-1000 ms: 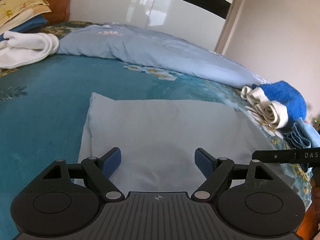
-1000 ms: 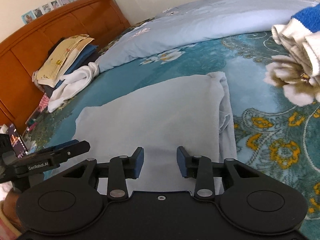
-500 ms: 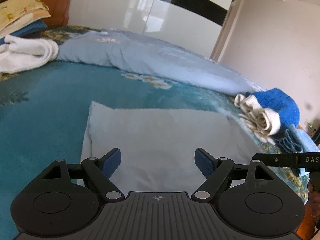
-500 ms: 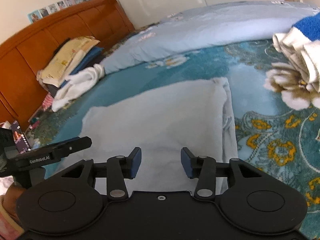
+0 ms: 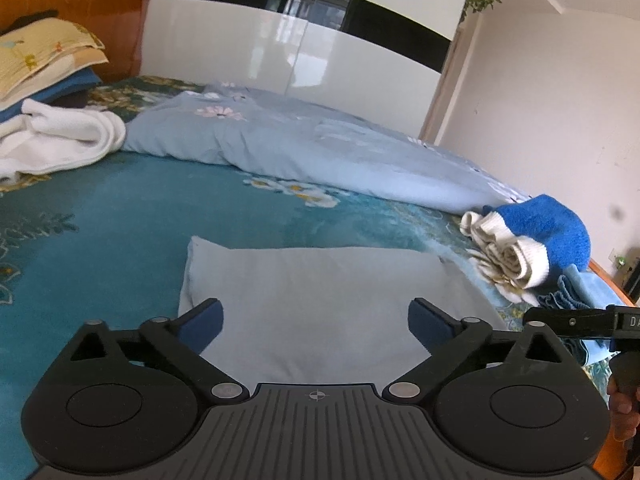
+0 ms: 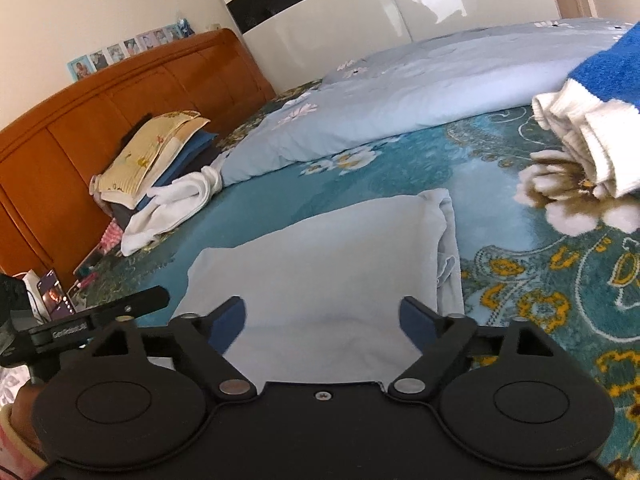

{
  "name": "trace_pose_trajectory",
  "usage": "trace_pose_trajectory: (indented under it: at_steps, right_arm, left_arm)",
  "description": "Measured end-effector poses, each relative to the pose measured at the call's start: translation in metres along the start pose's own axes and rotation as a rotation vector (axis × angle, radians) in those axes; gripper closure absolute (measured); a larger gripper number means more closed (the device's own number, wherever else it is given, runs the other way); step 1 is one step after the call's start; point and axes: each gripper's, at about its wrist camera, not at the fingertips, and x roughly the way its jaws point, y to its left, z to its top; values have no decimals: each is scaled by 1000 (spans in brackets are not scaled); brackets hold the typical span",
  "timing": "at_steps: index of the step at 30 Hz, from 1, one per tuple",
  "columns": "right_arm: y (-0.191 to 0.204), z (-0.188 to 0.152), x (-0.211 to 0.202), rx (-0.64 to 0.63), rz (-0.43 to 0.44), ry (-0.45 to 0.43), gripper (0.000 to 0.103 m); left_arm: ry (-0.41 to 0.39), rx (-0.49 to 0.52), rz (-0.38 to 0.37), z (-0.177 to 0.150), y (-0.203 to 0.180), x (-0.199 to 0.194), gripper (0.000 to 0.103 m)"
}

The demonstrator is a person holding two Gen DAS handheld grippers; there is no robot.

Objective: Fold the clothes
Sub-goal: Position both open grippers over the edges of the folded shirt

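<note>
A pale blue garment (image 5: 320, 300) (image 6: 332, 264) lies folded flat into a rectangle on the teal bedspread. My left gripper (image 5: 316, 320) hovers over its near edge, open, nothing between its blue pads. My right gripper (image 6: 322, 320) hangs above the same garment's near edge from the other side, also open and empty. The garment's right edge in the right wrist view shows bunched layers (image 6: 446, 240). Each gripper shows at the edge of the other's view.
A blue and white rolled pile (image 5: 524, 240) (image 6: 592, 108) lies at the right. A light blue quilt (image 5: 320, 148) runs along the back. White cloth (image 5: 52, 140) and stacked pillows (image 6: 160, 152) sit by the wooden headboard (image 6: 100, 120). A bedside table with small items (image 6: 52, 296) is at left.
Both grippers have lifted and tilted up away from the garment. The right gripper's fingers have spread much wider. The garment has stayed flat.
</note>
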Motion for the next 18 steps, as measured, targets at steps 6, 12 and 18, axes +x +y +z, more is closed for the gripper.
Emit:
trace_pose_trajectory:
  at_steps: [6,12,18]
  right_arm:
    - [0,-2,-6,14,10,-19,1]
    - [-3,-5,-12,54,-1,-16,1]
    - [4,-5,-20,-9,-36,-15,1]
  left_arm:
    - [-8,-14,19,1,1,-6,0]
    - [-2,-41,52,1,5,-11,0]
    - [-10,-28,94,2,1,-16,0]
